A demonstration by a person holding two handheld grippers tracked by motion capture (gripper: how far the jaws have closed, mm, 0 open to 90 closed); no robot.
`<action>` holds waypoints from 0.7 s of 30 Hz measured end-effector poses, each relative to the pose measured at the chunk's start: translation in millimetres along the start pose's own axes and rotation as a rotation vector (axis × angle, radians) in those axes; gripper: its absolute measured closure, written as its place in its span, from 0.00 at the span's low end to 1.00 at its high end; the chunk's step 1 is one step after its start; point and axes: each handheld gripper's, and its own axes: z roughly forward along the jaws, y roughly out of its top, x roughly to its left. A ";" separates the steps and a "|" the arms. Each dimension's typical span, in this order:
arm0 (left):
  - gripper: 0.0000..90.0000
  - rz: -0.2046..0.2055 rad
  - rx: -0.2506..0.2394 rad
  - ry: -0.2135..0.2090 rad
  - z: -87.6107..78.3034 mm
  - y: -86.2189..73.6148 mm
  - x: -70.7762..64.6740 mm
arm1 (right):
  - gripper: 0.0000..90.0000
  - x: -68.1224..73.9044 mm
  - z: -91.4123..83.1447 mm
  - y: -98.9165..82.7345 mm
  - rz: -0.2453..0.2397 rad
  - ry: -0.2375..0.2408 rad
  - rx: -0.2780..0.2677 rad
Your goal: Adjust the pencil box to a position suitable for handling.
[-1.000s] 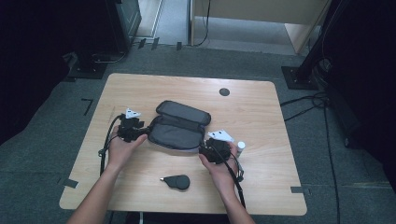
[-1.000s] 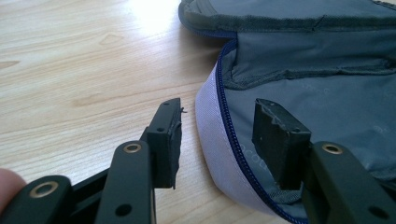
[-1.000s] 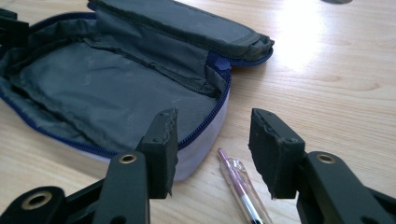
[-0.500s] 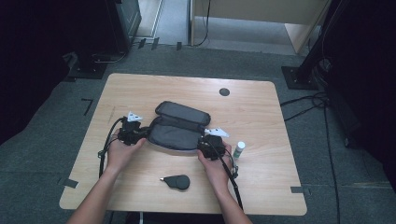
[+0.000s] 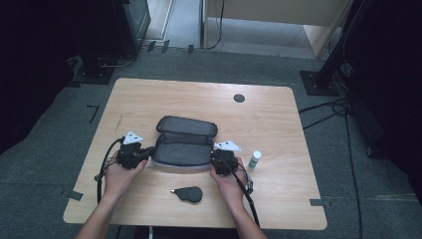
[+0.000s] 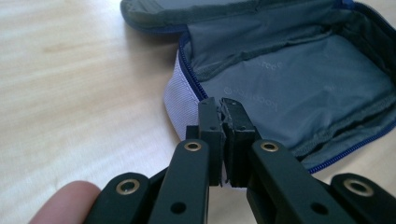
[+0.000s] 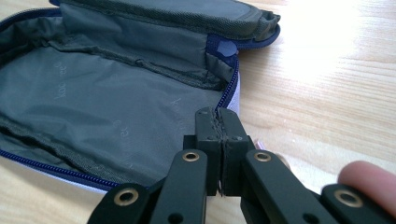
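Observation:
A grey fabric pouch (image 5: pixel 184 142) lies unzipped on the wooden table (image 5: pixel 149 99), its lid folded back to the far side. My left gripper (image 5: pixel 148 154) is at its left end. Its jaws have just been closing and are shut on the pouch's rim by the blue zipper (image 6: pixel 187 70), as the left gripper (image 6: pixel 222 105) view shows. My right gripper (image 5: pixel 215 158) is at the right end. Its jaws have just been closing too, and the right gripper (image 7: pixel 215 116) pinches the pouch (image 7: pixel 102 102) edge. The grey lining (image 6: pixel 289 88) lies bare.
A small white bottle with a green cap (image 5: pixel 255 159) stands just right of my right hand. A black teardrop-shaped item (image 5: pixel 188 193) lies near the front edge between the forearms. A round black grommet (image 5: pixel 239 98) sits at the far side.
Both grippers have closed their jaws onto the pouch's ends. The left hand has shifted a little toward the near edge; the right hand has drawn in slightly to the pouch.

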 end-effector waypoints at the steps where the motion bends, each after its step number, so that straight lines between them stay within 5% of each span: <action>1: 0.98 0.003 -0.004 0.000 -1.9 -3.1 -2.7 | 0.99 0.5 -1.8 -1.7 -0.003 -0.002 -0.004; 7: 0.89 0.002 -0.023 0.004 -4.6 -11.3 -8.9 | 0.97 -0.8 -7.6 -8.6 -0.014 -0.010 -0.007; 13: 0.39 -0.079 -0.091 0.017 -19.5 -16.3 -0.2 | 0.57 -2.0 -27.0 -5.0 -0.031 0.034 -0.074; 21: 0.00 -0.101 -0.087 0.081 -42.4 -33.5 8.7 | 0.20 -4.6 -67.3 1.5 -0.092 0.154 -0.132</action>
